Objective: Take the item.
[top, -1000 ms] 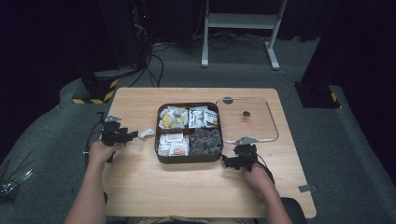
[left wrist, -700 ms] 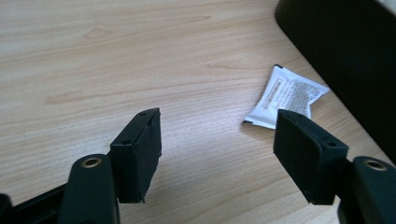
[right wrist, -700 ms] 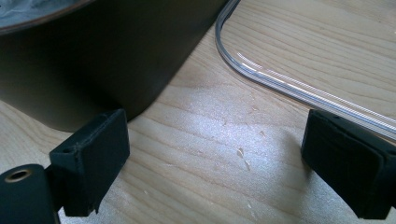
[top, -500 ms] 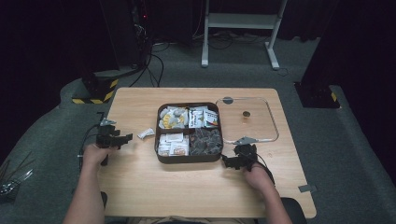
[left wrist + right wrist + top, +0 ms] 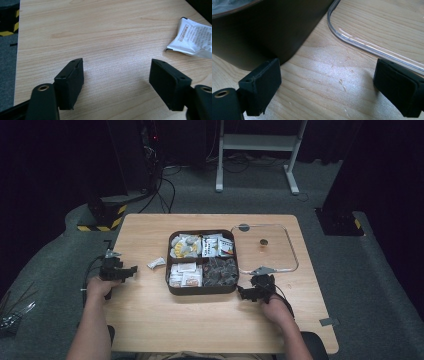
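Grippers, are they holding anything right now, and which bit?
Nothing is held. The left gripper has just been opening, with bare table between its jaws; the white packet lies apart from it. The right gripper is open too.

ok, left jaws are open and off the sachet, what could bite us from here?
1. The white sachet lies flat on the table, off to the side of the left gripper; its open jaws, just widened, may skid over it.
2. The right gripper sits between the brown tray and the clear lid; a careless move could nudge either.
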Demonstrator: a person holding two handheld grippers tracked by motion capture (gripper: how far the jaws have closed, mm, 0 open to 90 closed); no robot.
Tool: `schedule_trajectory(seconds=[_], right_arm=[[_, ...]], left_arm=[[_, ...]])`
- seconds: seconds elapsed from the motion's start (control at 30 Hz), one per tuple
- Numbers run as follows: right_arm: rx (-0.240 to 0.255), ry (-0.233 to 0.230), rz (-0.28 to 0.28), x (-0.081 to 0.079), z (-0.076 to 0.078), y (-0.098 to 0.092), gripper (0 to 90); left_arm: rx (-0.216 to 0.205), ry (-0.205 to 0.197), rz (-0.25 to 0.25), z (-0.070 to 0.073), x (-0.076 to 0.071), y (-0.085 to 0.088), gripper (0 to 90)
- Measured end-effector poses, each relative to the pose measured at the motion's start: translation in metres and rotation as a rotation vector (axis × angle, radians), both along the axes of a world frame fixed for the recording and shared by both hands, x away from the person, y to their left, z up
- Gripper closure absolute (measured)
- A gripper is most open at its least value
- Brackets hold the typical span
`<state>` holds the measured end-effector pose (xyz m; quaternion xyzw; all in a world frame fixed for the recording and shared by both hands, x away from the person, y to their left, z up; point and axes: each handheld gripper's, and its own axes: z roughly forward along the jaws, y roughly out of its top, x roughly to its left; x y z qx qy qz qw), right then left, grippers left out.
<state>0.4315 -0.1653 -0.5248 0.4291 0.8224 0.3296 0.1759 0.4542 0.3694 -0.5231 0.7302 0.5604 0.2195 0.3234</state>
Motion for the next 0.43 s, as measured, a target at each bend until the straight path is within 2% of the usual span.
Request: schedule_trajectory(seconds=[0.23,0.37,0.43], right_arm=[[0.000,0.000,0.000,0.0000,0.0000,0.0000,7.7],[0.000,0.000,0.000,0.0000,0.0000,0.0000,7.7],[0.000,0.000,0.000,0.0000,0.0000,0.0000,7.7]], left_arm=[[0.016,-0.047,-0.025,-0.0053,-0.0034,-0.0009,22.4],[0.023,-0.044,-0.008,-0.0058,-0.0032,-0.0025,21.9],[0.043,-0.027,0.033,-0.0060,-0.0013,-0.0024,15.4]])
